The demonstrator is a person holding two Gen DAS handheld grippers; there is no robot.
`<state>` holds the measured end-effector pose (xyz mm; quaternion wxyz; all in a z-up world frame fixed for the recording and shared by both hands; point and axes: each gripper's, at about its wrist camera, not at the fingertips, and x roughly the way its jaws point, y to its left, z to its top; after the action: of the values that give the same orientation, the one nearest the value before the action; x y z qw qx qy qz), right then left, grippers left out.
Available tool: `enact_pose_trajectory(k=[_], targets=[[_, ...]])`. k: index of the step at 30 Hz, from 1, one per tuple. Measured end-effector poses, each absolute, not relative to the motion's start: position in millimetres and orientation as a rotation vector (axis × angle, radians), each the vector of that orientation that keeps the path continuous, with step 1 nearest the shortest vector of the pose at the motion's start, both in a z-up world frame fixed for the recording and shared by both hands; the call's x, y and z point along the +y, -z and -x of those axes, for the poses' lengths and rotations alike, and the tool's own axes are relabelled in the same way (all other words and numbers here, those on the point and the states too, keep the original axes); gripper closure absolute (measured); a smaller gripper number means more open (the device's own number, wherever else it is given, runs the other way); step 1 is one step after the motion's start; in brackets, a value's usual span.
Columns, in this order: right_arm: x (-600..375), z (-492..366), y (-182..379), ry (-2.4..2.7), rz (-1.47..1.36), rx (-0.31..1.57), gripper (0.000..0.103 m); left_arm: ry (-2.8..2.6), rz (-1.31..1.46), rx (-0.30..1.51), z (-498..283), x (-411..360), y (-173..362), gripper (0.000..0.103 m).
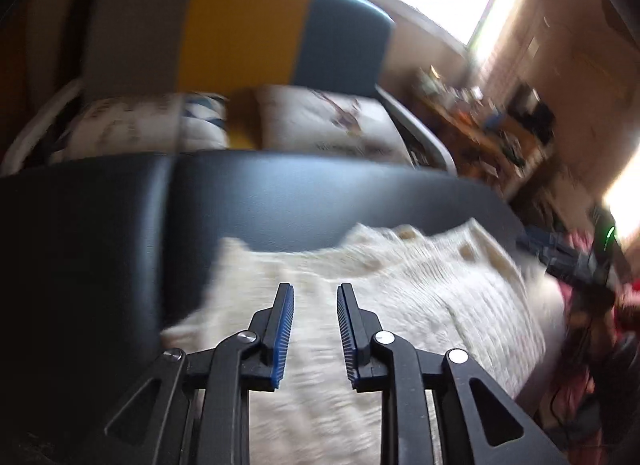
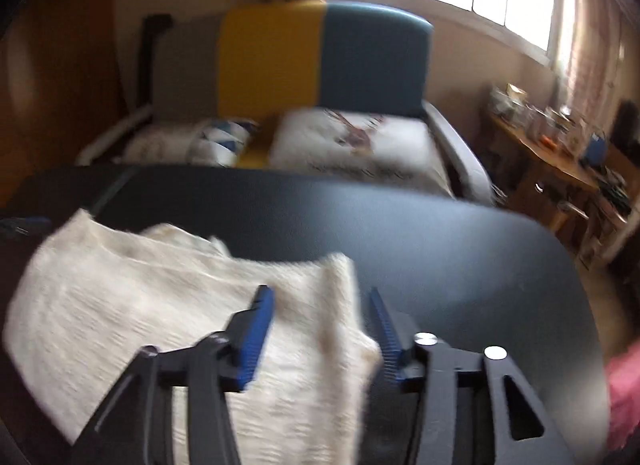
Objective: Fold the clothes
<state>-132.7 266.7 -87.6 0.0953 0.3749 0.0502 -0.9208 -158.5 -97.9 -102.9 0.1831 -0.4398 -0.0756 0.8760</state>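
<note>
Dark tabletop (image 2: 440, 249) before striped sofa. Cream knit garment (image 1: 400, 285) spread rumpled. Left gripper (image 1: 315, 293) and right gripper (image 2: 320, 297) spread, nothing pinched. Fold stage unsettled; edge grasp judged needed.

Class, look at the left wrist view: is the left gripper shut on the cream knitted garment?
No: the left gripper is open, with a clear gap between its fingers above the cream knitted garment.
</note>
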Motion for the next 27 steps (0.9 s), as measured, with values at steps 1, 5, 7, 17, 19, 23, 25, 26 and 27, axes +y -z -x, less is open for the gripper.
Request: enact_pose_trajectory(k=[1, 5, 7, 17, 19, 23, 25, 26, 27], targets=[[258, 138, 89, 2.692, -1.113, 0.137, 0.046, -2.437, 1.285, -0.152, 167, -82, 110, 0.081], [219, 169, 112, 2.540, -1.189, 0.126, 0.046, -2.337, 1.473, 0.026, 195, -45, 151, 0.079], [206, 185, 132, 2.492, -1.265, 0.119, 0.046, -2.347, 1.474, 0.059, 197, -37, 158, 0.079], [178, 160, 152, 2.556, -1.234, 0.299, 0.096, -2.481, 1.261, -0.086, 170, -49, 141, 0.100], [180, 158, 135, 2.589, -1.174, 0.297, 0.097, -2.519, 1.179, -0.148, 168, -54, 128, 0.100], [181, 165, 114, 2.654, -1.093, 0.271, 0.097, -2.586, 1.042, -0.229, 171, -58, 106, 0.103], [183, 176, 119, 2.670, -1.111, 0.230, 0.097, -2.575, 1.069, -0.272, 191, -53, 112, 0.103], [183, 180, 127, 2.684, -1.135, 0.224, 0.097, -2.571, 1.115, -0.261, 198, -52, 123, 0.103], [183, 183, 135, 2.703, -1.159, 0.238, 0.099, -2.567, 1.161, -0.250, 204, -50, 135, 0.103]])
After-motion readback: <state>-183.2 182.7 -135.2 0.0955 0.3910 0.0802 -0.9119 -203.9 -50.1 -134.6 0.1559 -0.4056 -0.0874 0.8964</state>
